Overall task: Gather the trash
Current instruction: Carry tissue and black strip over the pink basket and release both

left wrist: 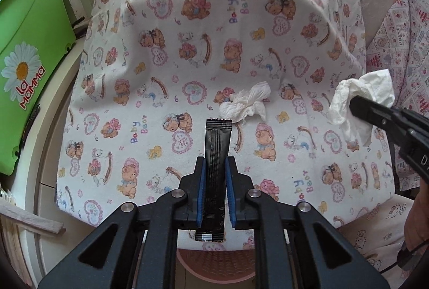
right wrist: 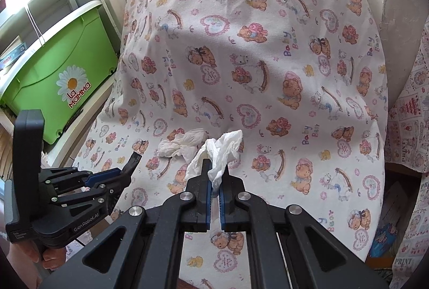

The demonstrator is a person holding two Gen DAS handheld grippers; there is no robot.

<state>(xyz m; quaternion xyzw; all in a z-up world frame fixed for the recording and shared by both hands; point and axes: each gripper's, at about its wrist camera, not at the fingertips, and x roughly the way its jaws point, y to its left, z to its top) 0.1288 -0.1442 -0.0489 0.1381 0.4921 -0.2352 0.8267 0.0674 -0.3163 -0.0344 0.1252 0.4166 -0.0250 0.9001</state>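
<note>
the left tool [left wrist: 215, 168] clamps a black sachet [left wrist: 216, 154] lengthwise between its blue pads, lifted above the teddy-bear cloth [left wrist: 187, 47]. the right tool [right wrist: 215, 171] pinches a crumpled white tissue [right wrist: 222, 152], also off the cloth. a second crumpled tissue [left wrist: 245, 103] lies on the cloth just beyond the sachet's tip. a green bin [left wrist: 29, 52] stands at the left.

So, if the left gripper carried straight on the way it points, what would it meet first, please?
Probably the crumpled tissue lying on the bear-print cloth, just beyond the tip of the black sachet that the left gripper holds; depth is hard to judge.
</note>
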